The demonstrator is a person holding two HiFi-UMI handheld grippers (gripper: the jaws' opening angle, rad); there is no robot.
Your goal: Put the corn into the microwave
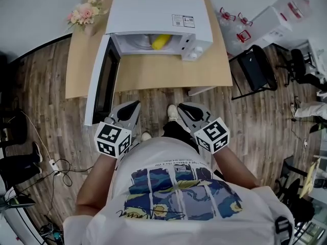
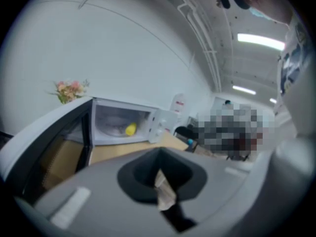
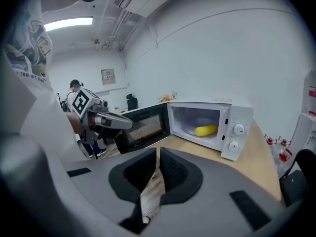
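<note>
Broadly, the wooden counter [image 1: 153, 78] stands on a plank floor [image 1: 46, 86] and carries a white microwave [image 1: 158, 9]. Its door [image 1: 104, 80] hangs swung wide at the head view's left, reaching past the counter's front edge. Both tongs are held close in front of the person's shirt [image 1: 168, 160], well apart from the microwave and pointing toward it. The left tongs [image 1: 134, 106] are clenched, jaws together with nothing gripped. The right tongs [image 1: 182, 106] have their jaws parted by only a narrow slit through which the floor shows, and nothing is between them. A small bunch of pink flowers [image 1: 84, 13] sits at the counter's far left corner, beside the microwave. The yellow corn [image 1: 160, 41] lies inside the microwave's cavity, on its glass plate.
</note>
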